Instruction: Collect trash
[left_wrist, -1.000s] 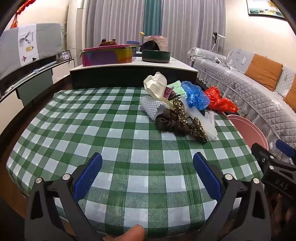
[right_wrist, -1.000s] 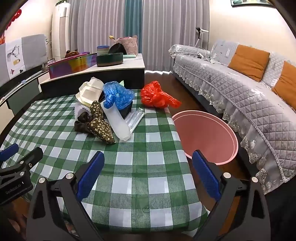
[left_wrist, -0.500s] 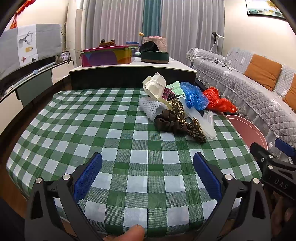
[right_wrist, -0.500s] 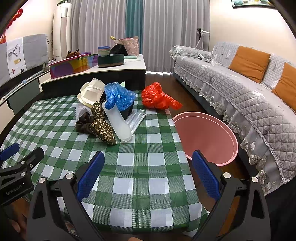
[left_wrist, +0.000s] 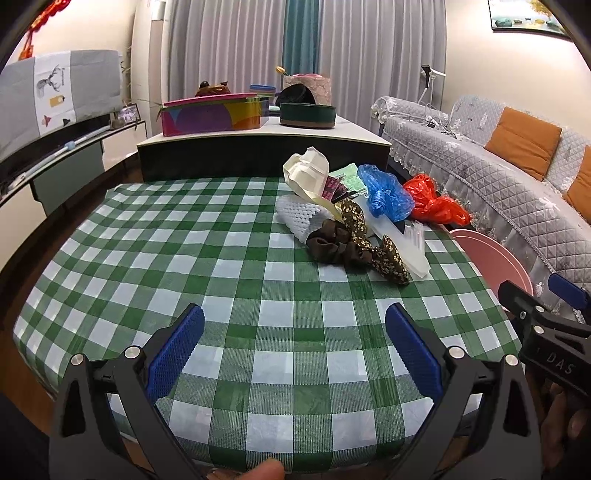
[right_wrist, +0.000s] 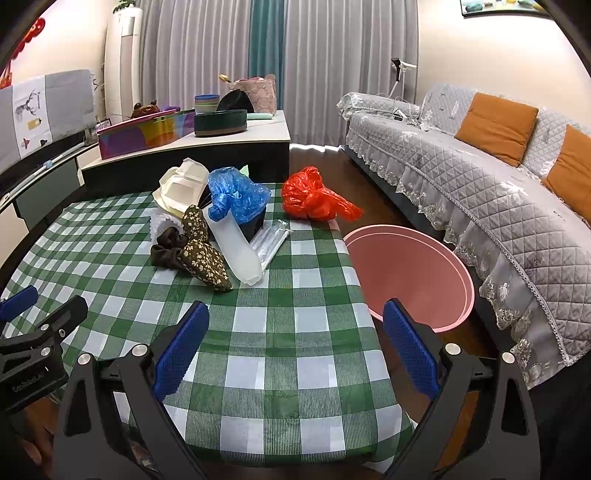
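A heap of trash lies at the far right of the green checked table (left_wrist: 221, 280) (right_wrist: 288, 332): a red plastic bag (right_wrist: 314, 199) (left_wrist: 432, 205), a blue plastic bag (right_wrist: 236, 194) (left_wrist: 384, 190), a cream foam box (right_wrist: 181, 190) (left_wrist: 306, 171), a floral cloth (right_wrist: 203, 251) (left_wrist: 384, 254), a brown scrunchie (right_wrist: 168, 253) (left_wrist: 332, 245), a translucent white bottle (right_wrist: 240, 251) and a clear wrapper (right_wrist: 271, 242). A pink bin (right_wrist: 410, 273) (left_wrist: 491, 258) stands on the floor beside the table's right edge. My left gripper (left_wrist: 293, 349) and right gripper (right_wrist: 295, 343) hover open over the near edge, both empty.
A grey quilted sofa (right_wrist: 480, 177) with orange cushions runs along the right. Behind the table stands a low cabinet (left_wrist: 258, 147) carrying a colourful box (left_wrist: 210, 118) and a dark green tin (left_wrist: 306, 114). A thumb tip (left_wrist: 264, 470) shows at the bottom edge.
Both grippers have drifted slightly back and up from the table, still open. The trash heap and the bin have not moved.
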